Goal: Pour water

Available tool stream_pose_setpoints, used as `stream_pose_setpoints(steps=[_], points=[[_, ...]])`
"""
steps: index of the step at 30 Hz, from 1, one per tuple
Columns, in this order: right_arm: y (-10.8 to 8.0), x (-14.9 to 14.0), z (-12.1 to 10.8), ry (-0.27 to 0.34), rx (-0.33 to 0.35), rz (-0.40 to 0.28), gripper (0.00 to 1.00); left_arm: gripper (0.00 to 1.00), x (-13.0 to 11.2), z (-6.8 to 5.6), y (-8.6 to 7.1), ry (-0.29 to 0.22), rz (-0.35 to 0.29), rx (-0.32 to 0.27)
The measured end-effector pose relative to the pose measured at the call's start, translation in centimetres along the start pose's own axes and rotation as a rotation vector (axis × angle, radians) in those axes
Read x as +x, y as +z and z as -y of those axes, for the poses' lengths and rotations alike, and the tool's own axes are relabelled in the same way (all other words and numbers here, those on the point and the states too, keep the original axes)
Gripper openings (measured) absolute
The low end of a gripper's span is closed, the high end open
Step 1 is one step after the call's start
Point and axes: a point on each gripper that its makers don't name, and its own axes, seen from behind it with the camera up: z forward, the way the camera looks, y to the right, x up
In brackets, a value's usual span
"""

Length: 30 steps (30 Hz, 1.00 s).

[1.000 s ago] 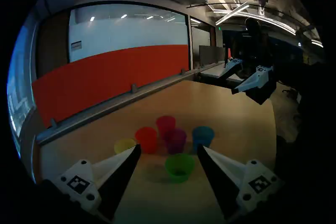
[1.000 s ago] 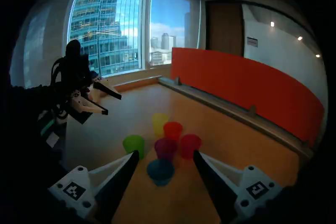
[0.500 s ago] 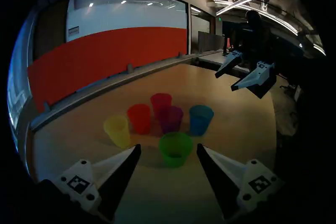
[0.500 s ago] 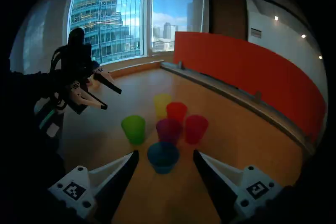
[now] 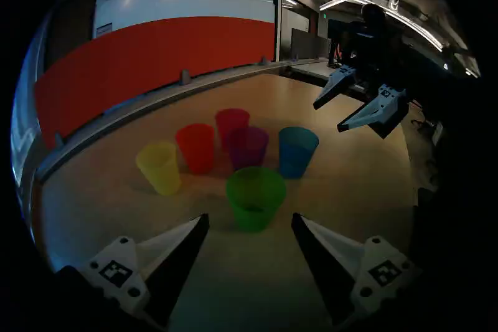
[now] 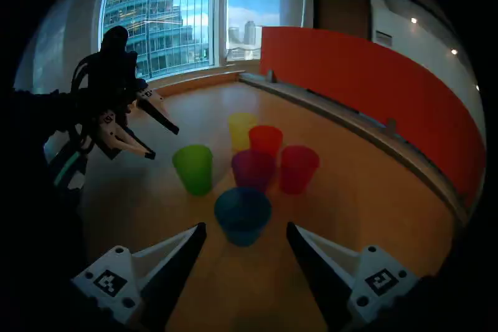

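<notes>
Left gripper view has the left gripper (image 5: 248,216) spread wide and holding nothing, its fingers framing the green cup (image 5: 255,198), which stands just beside the purple cup (image 5: 248,147) on the camera's side. In the right gripper view the right gripper (image 6: 244,225) is equally wide and empty, lined up on the blue cup (image 6: 243,215), also just beside the purple cup. Whether any cup holds water I cannot tell. The step looks like reaching to grasp: I would advance each gripper squarely until the fingers straddle its cup, close gently on the likely flexible wall, and lift upright without nudging the purple cup.
</notes>
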Motion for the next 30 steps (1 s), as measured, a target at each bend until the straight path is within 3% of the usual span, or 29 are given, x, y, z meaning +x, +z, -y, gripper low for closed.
stream_pose_setpoints(steps=[14,30], points=[[3.8,-2.5,0.1,0.003,0.018,0.057,1.0,0.99,-1.3,-0.3,2.8,-0.007,0.037,-0.033],[6.9,-2.5,0.1,0.014,0.047,0.059,1.0,0.99,-0.5,-0.4,5.9,-0.028,0.029,-0.07]])
